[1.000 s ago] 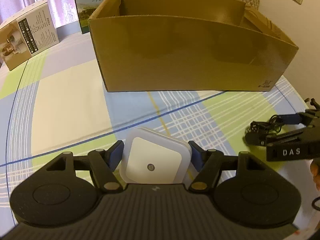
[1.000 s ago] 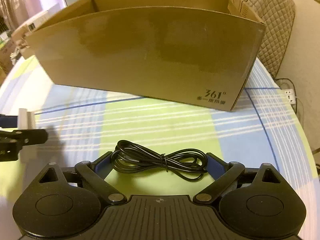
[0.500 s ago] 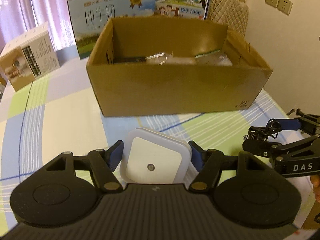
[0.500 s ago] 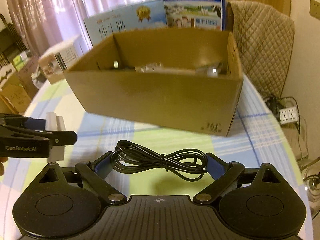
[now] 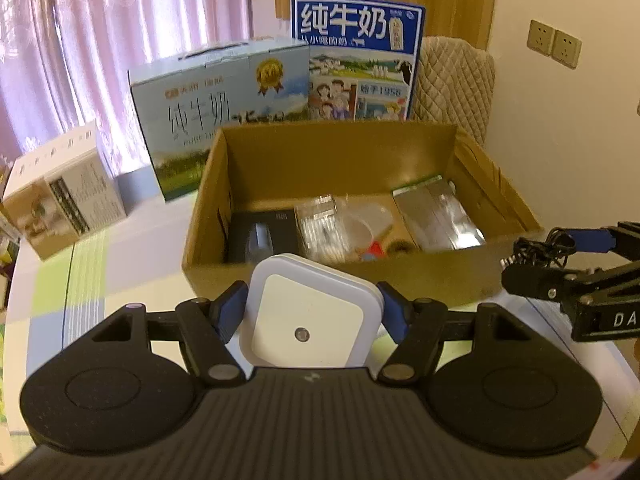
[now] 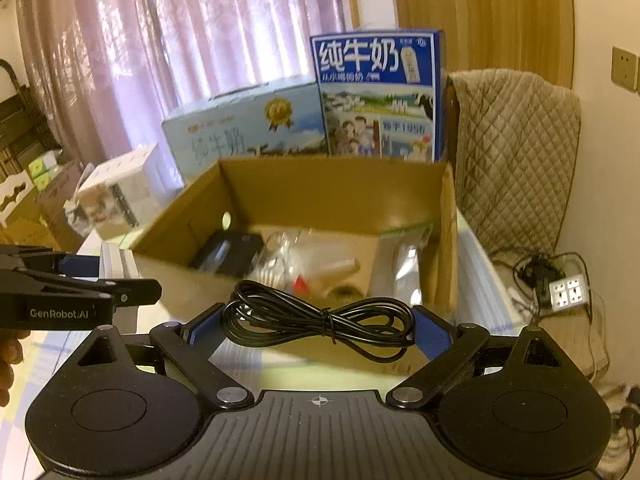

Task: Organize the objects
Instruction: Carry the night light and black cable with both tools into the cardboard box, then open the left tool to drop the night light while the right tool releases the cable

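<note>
My left gripper [image 5: 314,308] is shut on a white square night light [image 5: 308,316], held in the air in front of the near wall of an open cardboard box [image 5: 420,280]. My right gripper [image 6: 316,324] is shut on a coiled black cable [image 6: 320,316], level with the box's [image 6: 280,184] near rim. Inside the box lie a black case [image 5: 264,236], clear plastic packets [image 5: 324,228] and a silver pouch [image 5: 436,216]. Each gripper shows at the edge of the other view: the right gripper [image 5: 532,264] with the cable, the left gripper [image 6: 120,280] with the light.
Two milk cartons [image 5: 356,60] [image 5: 216,112] stand behind the box, and a white product box [image 5: 64,196] sits at the left on the checked tablecloth [image 5: 80,272]. A quilted chair [image 6: 516,160] stands to the right, with a power strip [image 6: 568,294] on the floor.
Both grippers have risen with their loads and tilted downward. The view went from facing the box's outer wall to looking over the rim into its contents.
</note>
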